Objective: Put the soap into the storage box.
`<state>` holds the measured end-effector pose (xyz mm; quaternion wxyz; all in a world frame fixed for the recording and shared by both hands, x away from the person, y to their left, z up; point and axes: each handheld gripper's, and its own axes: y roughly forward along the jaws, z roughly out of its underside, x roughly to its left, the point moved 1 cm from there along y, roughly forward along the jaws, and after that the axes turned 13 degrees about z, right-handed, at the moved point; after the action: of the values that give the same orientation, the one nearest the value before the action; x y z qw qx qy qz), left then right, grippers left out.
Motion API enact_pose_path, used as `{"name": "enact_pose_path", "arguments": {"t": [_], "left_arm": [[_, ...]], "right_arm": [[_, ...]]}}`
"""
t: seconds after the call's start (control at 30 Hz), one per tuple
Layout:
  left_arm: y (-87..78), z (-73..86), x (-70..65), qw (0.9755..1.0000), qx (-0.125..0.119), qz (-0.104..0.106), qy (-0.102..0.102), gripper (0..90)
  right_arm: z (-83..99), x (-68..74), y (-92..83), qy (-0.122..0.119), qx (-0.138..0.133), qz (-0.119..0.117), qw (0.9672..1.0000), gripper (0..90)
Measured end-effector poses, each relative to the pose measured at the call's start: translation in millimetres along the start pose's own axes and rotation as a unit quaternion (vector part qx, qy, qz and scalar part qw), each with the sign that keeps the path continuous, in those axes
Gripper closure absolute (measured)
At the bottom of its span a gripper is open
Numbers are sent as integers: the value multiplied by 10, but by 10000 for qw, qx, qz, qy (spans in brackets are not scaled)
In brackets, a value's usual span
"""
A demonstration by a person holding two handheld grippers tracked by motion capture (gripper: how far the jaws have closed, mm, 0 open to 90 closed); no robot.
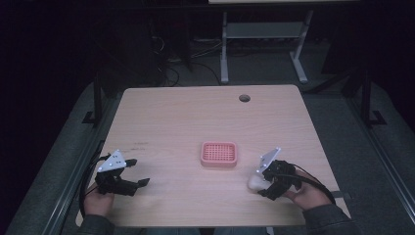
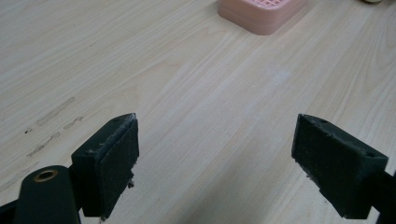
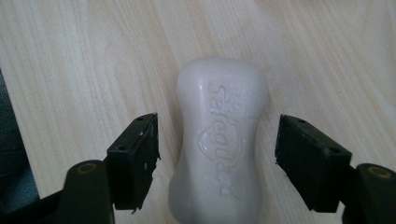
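In the high view the right gripper (image 1: 258,185) sits low at the near right of the wooden table (image 1: 171,122), tipped down over a white soap bar (image 1: 254,182) that lies on the wood right under its jaws. Ahead of it and toward the other hand stands a pink soap dish (image 1: 219,154) with a grid floor, near the bar but apart from it, with bare wood between them; nothing can be seen lying in the dish. The left gripper (image 1: 139,172) rests well off at the near left, pointing across the table toward the dish, its jaws spread with nothing between them. In the left gripper view, both black pads stand wide apart over bare wood, and the dish (image 2: 261,14) shows far ahead and slightly to the right, the path to it unblocked. In the right gripper view, the soap bar (image 3: 219,140) lies lengthwise between the jaws, stamped with raised lettering; a thin gap of table shows on each side, so the pads flank it without pressing it.
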<state>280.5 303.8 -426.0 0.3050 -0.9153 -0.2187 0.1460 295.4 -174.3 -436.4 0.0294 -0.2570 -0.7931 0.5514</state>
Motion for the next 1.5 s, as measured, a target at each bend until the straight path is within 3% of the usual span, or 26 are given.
{"name": "enact_pose_path", "arguments": {"t": [0.63, 1.5], "left_arm": [[1, 0, -7, 10000, -5, 0, -19, 148], [-1, -2, -11, 10000, -7, -4, -7, 148]], "right_arm": [[-26, -12, 158, -86, 318, -68, 9994, 408], [23, -12, 192, -6, 186, -154, 9997, 472]]}}
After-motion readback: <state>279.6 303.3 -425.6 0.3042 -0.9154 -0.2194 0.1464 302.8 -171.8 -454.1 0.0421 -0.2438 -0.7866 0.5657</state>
